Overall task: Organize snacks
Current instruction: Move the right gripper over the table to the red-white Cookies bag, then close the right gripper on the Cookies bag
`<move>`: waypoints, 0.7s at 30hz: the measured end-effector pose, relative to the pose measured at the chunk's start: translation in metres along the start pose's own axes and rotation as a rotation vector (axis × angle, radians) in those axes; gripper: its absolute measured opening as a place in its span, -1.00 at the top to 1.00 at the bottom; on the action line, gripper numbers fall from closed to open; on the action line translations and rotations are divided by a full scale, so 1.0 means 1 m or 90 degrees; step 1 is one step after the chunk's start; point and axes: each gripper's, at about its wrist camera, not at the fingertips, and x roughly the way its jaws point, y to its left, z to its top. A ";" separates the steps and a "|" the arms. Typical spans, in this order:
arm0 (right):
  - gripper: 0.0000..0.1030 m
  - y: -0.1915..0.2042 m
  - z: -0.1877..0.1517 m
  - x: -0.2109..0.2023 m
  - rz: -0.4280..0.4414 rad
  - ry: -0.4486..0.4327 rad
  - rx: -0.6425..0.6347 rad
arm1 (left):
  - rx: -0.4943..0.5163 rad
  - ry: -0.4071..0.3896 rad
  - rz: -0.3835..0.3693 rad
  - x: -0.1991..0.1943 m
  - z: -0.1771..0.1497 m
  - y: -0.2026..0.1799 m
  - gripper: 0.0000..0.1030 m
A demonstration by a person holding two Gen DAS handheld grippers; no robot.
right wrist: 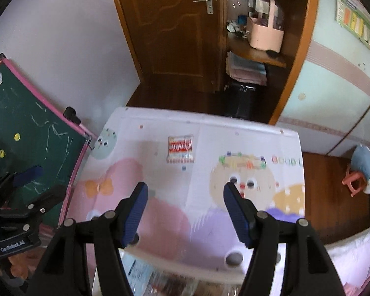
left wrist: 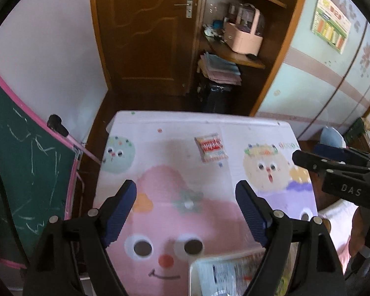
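Pastel pink, lilac and mint cartoon faces cover the cloth on the bench (left wrist: 264, 133) in front of me. I see it from above through two wide-angle cameras, one on each gripper I am holding.

Near the far edge of the bench, roughly at its middle, lies one small snack packet (left wrist: 211, 147), white with red lettering, flat on the cloth. It sits well apart from both grippers.

My left gripper (left wrist: 186, 207) hangs over the big pink face, pointing steeply down. Its black fingers with blue ribbed pads (left wrist: 119, 212) stand wide apart, and nothing is between them.

My right gripper (right wrist: 185, 209) hangs over the lilac part of the cloth, beside a yellow-haired cartoon face. Its jaws are also apart, a little narrower than the left pair, and they are empty too. In the left camera, this gripper shows at the right edge.

At the near edge of the bench there is a clear container (left wrist: 224, 276) with printed packaging inside. It is blurred, so I cannot read it or tell what it holds.

To the left, a green chalkboard (left wrist: 24, 167) with a pink frame leans beside the bench. Behind the bench are a brown wooden door (left wrist: 140, 37) and open wooden shelves (left wrist: 246, 59) carrying a pink caddy (left wrist: 244, 37).
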 end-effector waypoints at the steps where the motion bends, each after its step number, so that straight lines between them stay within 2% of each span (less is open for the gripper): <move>1: -0.24 -0.001 0.007 0.008 0.003 0.005 0.000 | -0.004 -0.002 0.004 0.006 0.007 0.002 -0.59; 4: -0.24 -0.003 0.030 0.043 0.031 0.022 0.009 | -0.013 -0.003 0.018 0.028 0.027 0.007 -0.59; 9: -0.25 -0.005 0.053 0.108 0.014 0.041 0.014 | -0.046 0.016 0.053 0.083 0.054 0.025 -0.59; 14: -0.25 -0.010 0.062 0.187 0.022 0.100 0.046 | -0.098 0.049 0.063 0.141 0.061 0.047 -0.59; 21: -0.25 -0.004 0.053 0.261 0.017 0.152 0.046 | -0.167 0.100 0.066 0.209 0.053 0.068 -0.59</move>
